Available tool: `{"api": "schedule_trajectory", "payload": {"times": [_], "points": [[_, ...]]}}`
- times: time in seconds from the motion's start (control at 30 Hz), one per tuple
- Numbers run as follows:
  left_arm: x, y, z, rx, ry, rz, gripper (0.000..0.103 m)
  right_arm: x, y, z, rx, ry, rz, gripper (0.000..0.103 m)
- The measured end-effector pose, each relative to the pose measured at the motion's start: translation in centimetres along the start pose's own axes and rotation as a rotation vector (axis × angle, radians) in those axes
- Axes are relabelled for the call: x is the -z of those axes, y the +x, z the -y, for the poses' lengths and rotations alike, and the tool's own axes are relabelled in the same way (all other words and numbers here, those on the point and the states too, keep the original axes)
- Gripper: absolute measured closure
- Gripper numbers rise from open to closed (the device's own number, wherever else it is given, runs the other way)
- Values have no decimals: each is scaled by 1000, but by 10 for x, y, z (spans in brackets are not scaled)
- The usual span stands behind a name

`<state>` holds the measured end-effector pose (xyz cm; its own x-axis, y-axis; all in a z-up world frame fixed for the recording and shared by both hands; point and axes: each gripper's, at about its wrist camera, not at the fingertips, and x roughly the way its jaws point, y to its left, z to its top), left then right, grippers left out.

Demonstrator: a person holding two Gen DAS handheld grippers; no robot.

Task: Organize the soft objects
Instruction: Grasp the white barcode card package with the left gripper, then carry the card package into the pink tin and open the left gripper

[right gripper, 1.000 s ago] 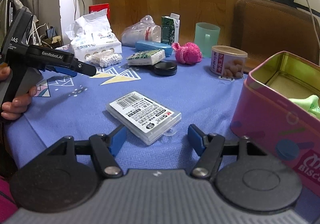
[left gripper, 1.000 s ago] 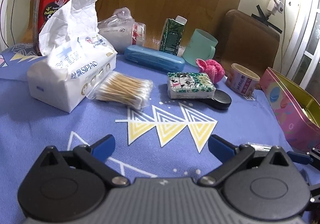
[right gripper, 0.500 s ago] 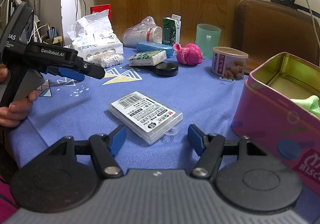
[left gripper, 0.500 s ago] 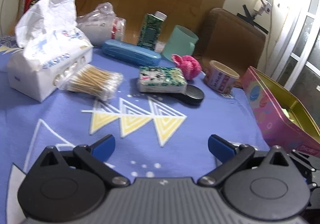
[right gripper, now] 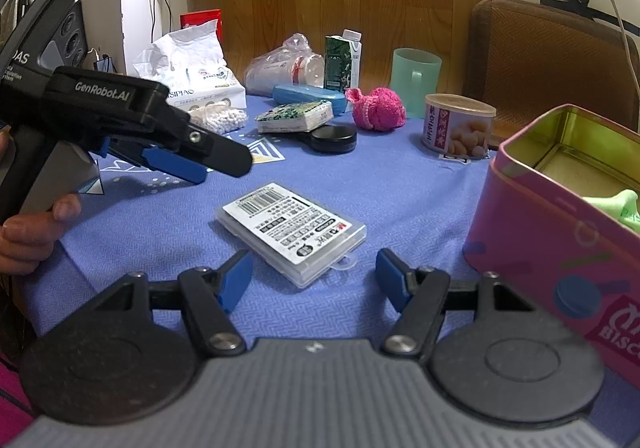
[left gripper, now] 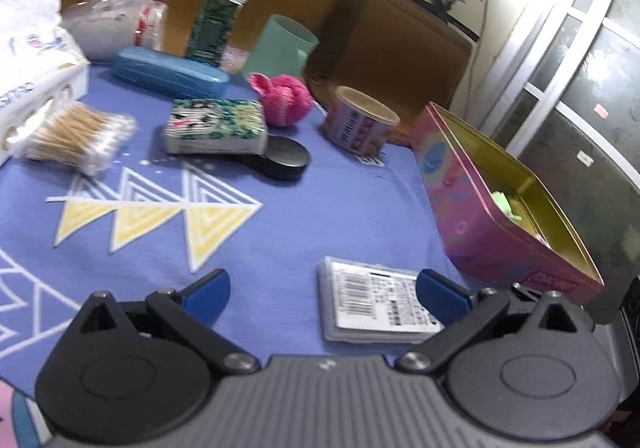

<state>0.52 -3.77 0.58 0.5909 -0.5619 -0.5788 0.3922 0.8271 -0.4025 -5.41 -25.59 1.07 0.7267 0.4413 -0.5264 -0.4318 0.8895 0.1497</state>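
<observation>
Starting at the left of the right wrist view, a hand (right gripper: pixel 28 236) is seen gripping the handle of the left gripper (right gripper: pixel 208 164), which is held above the blue tablecloth (right gripper: pixel 400 200); its jaws are spread with nothing between them, as the left wrist view shows. Behind it a tissue pack (right gripper: pixel 192 76) and a bag of cotton swabs (right gripper: pixel 218 118) are set at the back of the table. A flat plastic case (right gripper: pixel 292 232) with a printed label is laid in the middle, just ahead of the right gripper (right gripper: pixel 314 282), whose jaws are also spread and empty. Farther back, a blue case (right gripper: pixel 308 96), a patterned packet (right gripper: pixel 296 116) and a black round lid (right gripper: pixel 334 138) are grouped together. Just right of them, the pink knitted ball (right gripper: pixel 378 108) is found resting on the cloth, in front of a green cup (right gripper: pixel 414 78). A can (right gripper: pixel 458 126) is placed next. At the far right, an open pink tin (right gripper: pixel 560 232) is set, with a green soft thing (right gripper: pixel 618 206) inside it.
</observation>
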Motion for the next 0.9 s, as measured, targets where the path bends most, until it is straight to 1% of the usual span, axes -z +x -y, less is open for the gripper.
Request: {"api": "schedule_trajectory", "payload": {"times": [0.23,0.3,0.37,0.47,0.53,0.63,0.77,0.9], "points": [[4,9,18,18,60,-11,2,-2,3,-3,-1,-4,-11,33],[4,11,22,38,63,-18,13,-3,4,-5,-9,-9,-13,35],[4,13,28,58,74,-33,22,-3,4,-8,-17,-9,-10,39],[7,14,35,23,103,-26,22,-3,4,-10,-12,-12,-2,42],[7,12,36,29,91,-22,22,-2,3,-9,5,-2,2,46],[0,2,40,38,89,7,23,-3,0,-7,6,13,15,46],[-16,-11,59,46,149,72,23,-11,-9,-8,41,-2,75,47],[-37,-12,89,70,221,122,23,-24,-26,5,83,14,147,47]]}}
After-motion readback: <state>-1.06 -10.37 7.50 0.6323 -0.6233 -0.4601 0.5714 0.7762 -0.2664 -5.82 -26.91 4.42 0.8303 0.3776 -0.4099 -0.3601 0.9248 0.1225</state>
